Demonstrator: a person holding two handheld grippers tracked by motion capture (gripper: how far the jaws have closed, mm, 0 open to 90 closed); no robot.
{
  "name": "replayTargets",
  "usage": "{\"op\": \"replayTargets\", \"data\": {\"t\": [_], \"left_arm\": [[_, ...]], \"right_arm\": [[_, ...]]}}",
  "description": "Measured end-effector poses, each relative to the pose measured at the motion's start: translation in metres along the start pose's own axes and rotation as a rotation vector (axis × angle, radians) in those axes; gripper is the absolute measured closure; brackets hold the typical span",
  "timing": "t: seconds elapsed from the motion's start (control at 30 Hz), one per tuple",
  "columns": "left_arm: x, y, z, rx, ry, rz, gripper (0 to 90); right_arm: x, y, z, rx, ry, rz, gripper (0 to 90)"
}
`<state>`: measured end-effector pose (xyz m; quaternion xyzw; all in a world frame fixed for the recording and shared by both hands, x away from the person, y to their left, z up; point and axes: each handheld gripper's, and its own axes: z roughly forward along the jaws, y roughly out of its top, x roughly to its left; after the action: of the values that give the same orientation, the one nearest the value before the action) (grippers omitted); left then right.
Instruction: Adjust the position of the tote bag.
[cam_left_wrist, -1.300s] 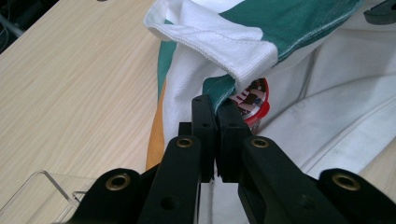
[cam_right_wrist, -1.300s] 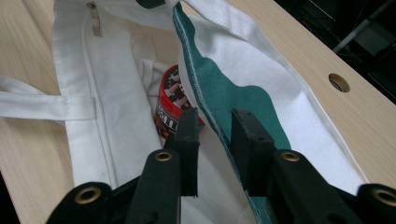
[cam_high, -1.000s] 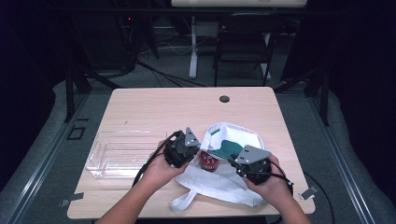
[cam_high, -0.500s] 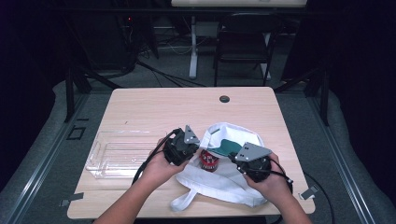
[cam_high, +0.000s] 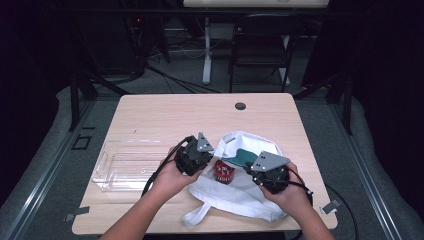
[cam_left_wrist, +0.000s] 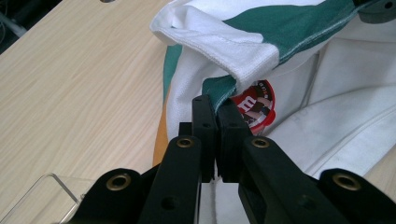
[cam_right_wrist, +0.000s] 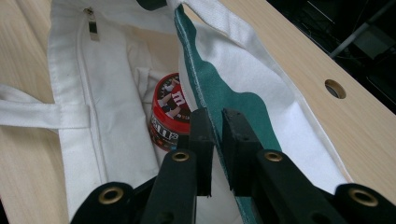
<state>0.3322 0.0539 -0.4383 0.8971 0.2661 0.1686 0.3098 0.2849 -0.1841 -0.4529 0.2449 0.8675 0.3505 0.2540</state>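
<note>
A white tote bag with a green pattern lies on the wooden table, its mouth held up and apart. A red M&M's can stands inside the mouth. My left gripper is shut on the bag's white and green rim, just in front of the can. My right gripper is at the opposite rim. Its jaws have just been opening, and the green-lined edge runs through a narrow gap between them. The can sits to their left.
A clear plastic tray lies on the table to the left of my left hand. A round cable hole is near the table's far edge. A bag handle trails toward the near edge. Chairs and a stand are behind the table.
</note>
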Motion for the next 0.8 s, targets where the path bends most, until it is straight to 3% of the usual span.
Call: {"op": "replayTargets", "data": {"t": [0.8], "left_arm": [[0.005,0.005,0.000,0.003,-0.013,-0.023,88.3]], "right_arm": [[-0.002,0.003,0.012,0.039,0.009,-0.019,80.4]]}}
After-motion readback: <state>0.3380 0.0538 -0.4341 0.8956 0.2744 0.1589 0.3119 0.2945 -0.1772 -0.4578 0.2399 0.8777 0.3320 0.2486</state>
